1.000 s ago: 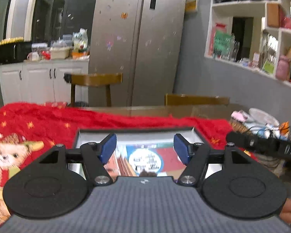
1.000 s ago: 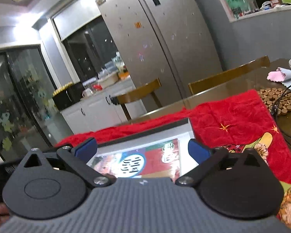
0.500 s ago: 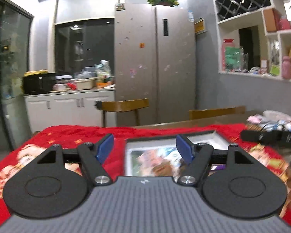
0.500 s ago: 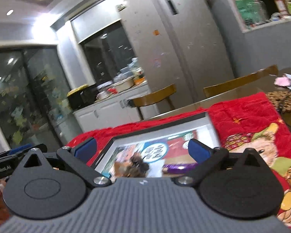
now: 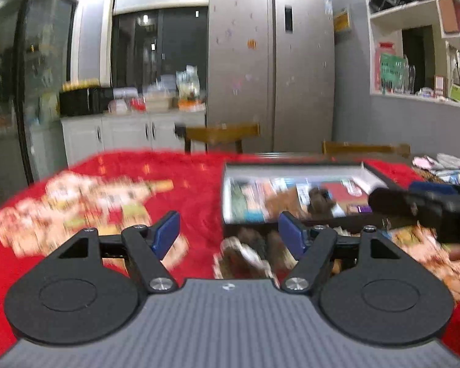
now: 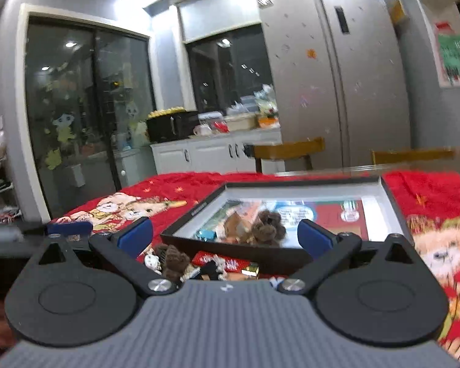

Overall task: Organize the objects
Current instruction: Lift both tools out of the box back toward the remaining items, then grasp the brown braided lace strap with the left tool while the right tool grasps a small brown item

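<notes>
Left gripper: jaws are standing wide apart with nothing between the blue pads; it is hovering over the red blanket, just near of the box's near left corner.
Right gripper: jaws are gaping wide and gripping nothing; it is hanging over the small items at the box's near edge.
Shallow black box: it is lying on the blanket, right of centre in the left view and dead ahead in the right view.
Inside the box: a brown plush toy is sitting on a printed sheet, with a small blue thing just left of it.
Only the right view is showing clearly: a loose heap lying on the blanket against the box's near wall, including a second brown plush and a red packet.
Only the left view is showing: the right gripper's body reaching in from the right; this view is blurring, so the heap is reading as smears.
Far side: wooden chairs, then a steel fridge.
</notes>
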Demonstrator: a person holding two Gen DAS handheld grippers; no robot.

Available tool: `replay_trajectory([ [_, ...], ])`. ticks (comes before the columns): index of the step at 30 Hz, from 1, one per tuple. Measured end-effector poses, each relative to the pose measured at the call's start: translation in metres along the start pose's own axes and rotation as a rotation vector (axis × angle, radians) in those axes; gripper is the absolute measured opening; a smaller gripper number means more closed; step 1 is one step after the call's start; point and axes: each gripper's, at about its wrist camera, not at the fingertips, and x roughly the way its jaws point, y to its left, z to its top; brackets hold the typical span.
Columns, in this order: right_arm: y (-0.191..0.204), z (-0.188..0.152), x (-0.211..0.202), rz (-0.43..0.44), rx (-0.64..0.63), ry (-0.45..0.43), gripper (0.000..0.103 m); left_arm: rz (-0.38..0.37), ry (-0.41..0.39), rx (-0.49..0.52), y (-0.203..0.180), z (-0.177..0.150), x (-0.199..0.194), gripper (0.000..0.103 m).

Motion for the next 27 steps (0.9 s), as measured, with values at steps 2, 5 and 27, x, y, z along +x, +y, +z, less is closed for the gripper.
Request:
replay_trajectory([
  [2, -0.01, -0.005, 0.004, 0.051, 0.058, 0.039, 0.103, 0.023, 0.031, 0.007, -0.004, -0.006, 0.007, 0.076],
  [5, -0.015, -0.013, 0.01, 0.074, 0.079, 0.085, 0.095, 0.058, 0.074, -0.001, -0.005, -0.012, 0.013, 0.076],
  [27, -0.014, -0.023, 0.039, 0.174, 0.087, 0.255, 0.059, 0.068, 0.299, -0.063, 0.01, -0.015, 0.067, 0.044],
])
